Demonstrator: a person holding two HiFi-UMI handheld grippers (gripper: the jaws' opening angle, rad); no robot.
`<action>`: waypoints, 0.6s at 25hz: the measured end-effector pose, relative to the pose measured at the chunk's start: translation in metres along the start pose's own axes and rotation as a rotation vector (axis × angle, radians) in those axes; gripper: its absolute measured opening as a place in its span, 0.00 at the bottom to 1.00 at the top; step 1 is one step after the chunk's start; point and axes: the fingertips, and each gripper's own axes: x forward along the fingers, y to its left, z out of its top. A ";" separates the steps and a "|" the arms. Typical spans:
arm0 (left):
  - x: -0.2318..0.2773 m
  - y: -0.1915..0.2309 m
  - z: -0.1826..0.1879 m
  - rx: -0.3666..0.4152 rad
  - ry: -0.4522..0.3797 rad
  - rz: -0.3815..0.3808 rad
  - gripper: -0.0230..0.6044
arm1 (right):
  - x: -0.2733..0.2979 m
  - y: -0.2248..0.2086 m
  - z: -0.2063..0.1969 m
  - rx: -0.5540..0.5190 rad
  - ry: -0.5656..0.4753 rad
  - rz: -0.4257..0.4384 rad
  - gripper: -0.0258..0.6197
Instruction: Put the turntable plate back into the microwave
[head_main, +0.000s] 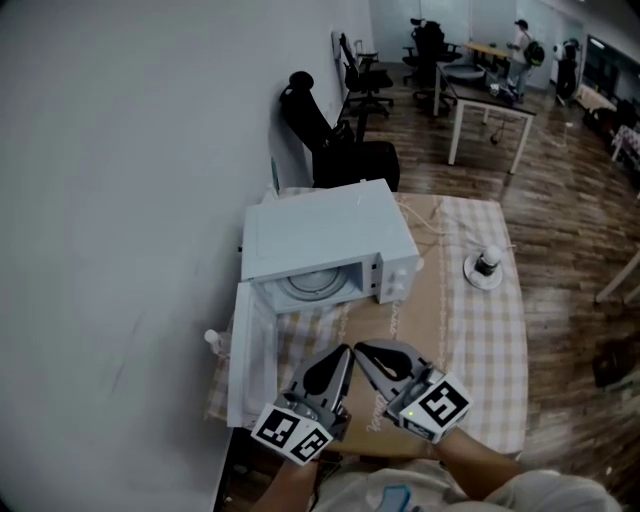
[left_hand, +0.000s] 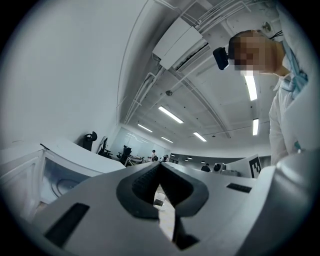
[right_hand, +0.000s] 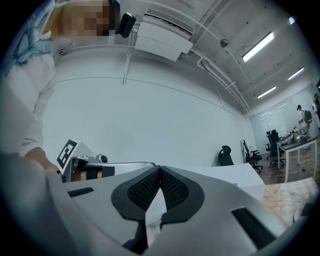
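Plate (head_main: 313, 284) is seen lying flat inside the microwave (head_main: 320, 235), on the cavity floor. The door (head_main: 250, 350) is swung wide open on the view's left side. The microwave is set on the bench (head_main: 485, 350), which is covered w/ a checked cloth and a brown sheet (head_main: 400, 320).

L hand-held gripper (head_main: 342, 358) and R hand-held gripper (head_main: 368, 354) are held side by side in front of the open cavity. Both are clear of the microwave, tips close to each other and angled inward. In the left gripper view the jaws are shown closed tip to tip, w/ nothing gripped btw them. The same is shown in the right gripper view: jaws together, empty.

A jar (head_main: 487, 260) on a saucer (head_main: 470, 276) is seen right of the microwave, apart from it. Office chairs and desks are visible beyond the bench.
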 end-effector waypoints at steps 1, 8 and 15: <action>-0.003 -0.006 0.002 0.006 0.004 -0.007 0.04 | -0.004 0.004 0.004 -0.013 -0.001 -0.001 0.09; -0.006 -0.038 0.021 0.054 0.009 -0.061 0.04 | -0.024 0.020 0.036 -0.058 -0.059 0.002 0.09; -0.009 -0.062 0.032 0.157 0.002 -0.115 0.04 | -0.038 0.031 0.057 -0.145 -0.092 0.004 0.09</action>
